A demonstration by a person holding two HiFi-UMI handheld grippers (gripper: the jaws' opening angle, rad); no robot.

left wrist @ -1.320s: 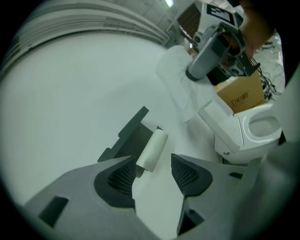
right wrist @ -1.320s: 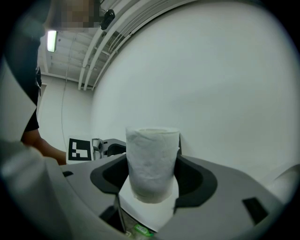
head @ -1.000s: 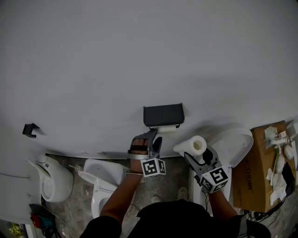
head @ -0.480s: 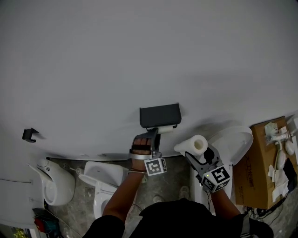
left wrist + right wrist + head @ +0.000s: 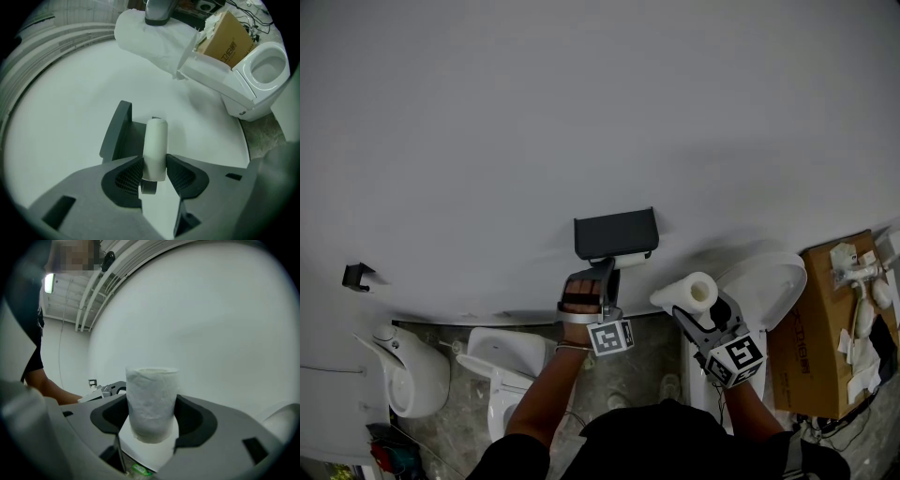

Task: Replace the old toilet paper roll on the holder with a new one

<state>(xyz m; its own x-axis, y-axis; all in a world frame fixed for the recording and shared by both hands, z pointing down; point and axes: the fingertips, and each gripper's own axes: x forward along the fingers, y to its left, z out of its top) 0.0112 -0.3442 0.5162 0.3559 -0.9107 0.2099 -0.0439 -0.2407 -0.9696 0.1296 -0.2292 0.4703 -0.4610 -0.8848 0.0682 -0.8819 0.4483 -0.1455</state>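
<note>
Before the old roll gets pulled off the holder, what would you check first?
1. Old roll sits between the left gripper fingers, which have just been closing: ok, both touch it.
2. Old roll is on the holder: ok.
3. Right gripper holds the new roll: ok.
4. New roll is out of the way: ok, apart from the holder in the head view.
5. Holder's end is free for sliding the roll off: cannot tell.
</note>
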